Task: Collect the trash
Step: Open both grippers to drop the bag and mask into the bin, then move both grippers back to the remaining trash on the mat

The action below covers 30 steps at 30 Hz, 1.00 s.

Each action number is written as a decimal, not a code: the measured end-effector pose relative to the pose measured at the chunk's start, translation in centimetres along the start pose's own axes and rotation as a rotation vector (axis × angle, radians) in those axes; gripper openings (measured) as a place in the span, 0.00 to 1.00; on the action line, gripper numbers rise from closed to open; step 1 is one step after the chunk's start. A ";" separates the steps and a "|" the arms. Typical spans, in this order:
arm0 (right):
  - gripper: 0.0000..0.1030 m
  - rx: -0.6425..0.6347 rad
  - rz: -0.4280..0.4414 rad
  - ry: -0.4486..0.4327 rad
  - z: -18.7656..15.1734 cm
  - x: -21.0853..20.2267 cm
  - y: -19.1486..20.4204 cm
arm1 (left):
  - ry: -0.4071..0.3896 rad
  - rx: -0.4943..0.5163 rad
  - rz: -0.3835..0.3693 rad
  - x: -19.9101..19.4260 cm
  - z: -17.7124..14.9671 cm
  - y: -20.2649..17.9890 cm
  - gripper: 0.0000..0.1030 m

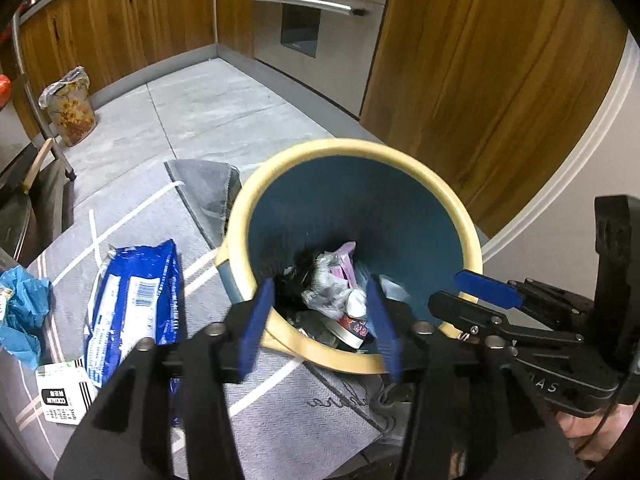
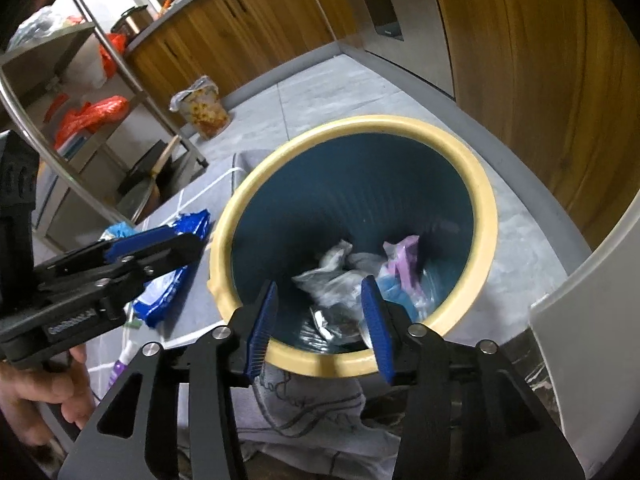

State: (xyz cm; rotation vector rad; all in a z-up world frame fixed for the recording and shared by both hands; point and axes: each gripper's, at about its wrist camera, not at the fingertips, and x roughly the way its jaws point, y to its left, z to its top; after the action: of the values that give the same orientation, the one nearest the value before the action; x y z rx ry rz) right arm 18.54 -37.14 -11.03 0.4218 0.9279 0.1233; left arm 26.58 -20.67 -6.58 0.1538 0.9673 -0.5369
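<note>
- Trash lying loose in the bottom of the bin: crumpled clear plastic, a pink-and-purple wrapper, a small round container with a red label, a blue scrap.
- Kitchen floor of grey tile, bordered by wooden cabinets and a steel appliance front with a bar handle.
- Grey rug with white lines spread under and in front of the bin; script lettering near its front edge.
- Bin, round, dark blue inside with a cream rim, standing upright on the rug near the cabinet base.
- Metal shelving rack at left in the right wrist view, holding orange-red bags.
- Blue snack bag flat on the rug just left of the bin, not in it.
- Flowered bin with a plastic liner, well apart, against the far cabinets.
- Left gripper over the near rim of the bin, tilted down into it; blue pads parted about halfway, nothing between them, nothing held.
- Right gripper beside it over the same rim, likewise pointed down; jaws about half open, empty, trash visible below the gap.
- Crumpled blue paper on the rug at far left.
- Small white printed box beside the snack bag's near end.
</note>
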 end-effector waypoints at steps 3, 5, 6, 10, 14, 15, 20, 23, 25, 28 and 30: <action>0.57 0.000 0.005 -0.010 0.0 -0.2 0.0 | -0.024 0.005 0.009 -0.9 0.0 0.3 0.63; 0.57 0.000 0.011 -0.012 0.0 -0.3 0.1 | -0.041 0.008 0.024 -1.5 0.0 0.7 0.69; 0.57 -0.001 0.012 -0.013 0.0 -0.4 0.2 | -0.049 0.005 0.030 -1.8 -0.1 0.9 0.71; 0.57 -0.008 0.018 -0.020 0.1 -0.6 0.7 | -0.064 -0.016 0.042 -3.1 -0.5 2.1 0.79; 0.58 -0.014 0.028 -0.023 0.1 -0.7 1.2 | -0.081 -0.035 0.064 -4.2 -0.8 3.5 0.86; 0.59 -0.016 0.030 -0.022 0.1 -0.7 1.3 | -0.085 -0.042 0.067 -4.5 -1.0 3.9 0.87; 0.67 -0.029 0.042 -0.032 0.1 -0.9 2.4 | -0.084 -0.072 0.092 -5.5 -2.3 6.2 0.88; 0.69 -0.043 0.053 -0.031 0.1 -0.8 3.3 | -0.085 -0.091 0.114 -6.3 -3.3 7.7 0.88; 0.70 -0.052 0.059 -0.026 0.0 -0.5 3.7 | -0.087 -0.109 0.128 -6.9 -3.8 8.9 0.88; 0.72 -0.062 0.064 -0.018 -0.1 -0.2 4.5 | -0.092 -0.141 0.152 -7.7 -4.4 10.8 0.88; 0.72 -0.071 0.068 -0.014 -0.2 -0.1 4.9 | -0.097 -0.175 0.172 -8.3 -4.9 12.4 0.88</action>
State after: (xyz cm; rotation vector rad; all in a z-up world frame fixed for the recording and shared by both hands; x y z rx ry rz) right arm 18.75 -32.62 -9.08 0.3882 0.8928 0.2138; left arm 25.41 -5.17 -4.00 0.0528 0.8927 -0.2977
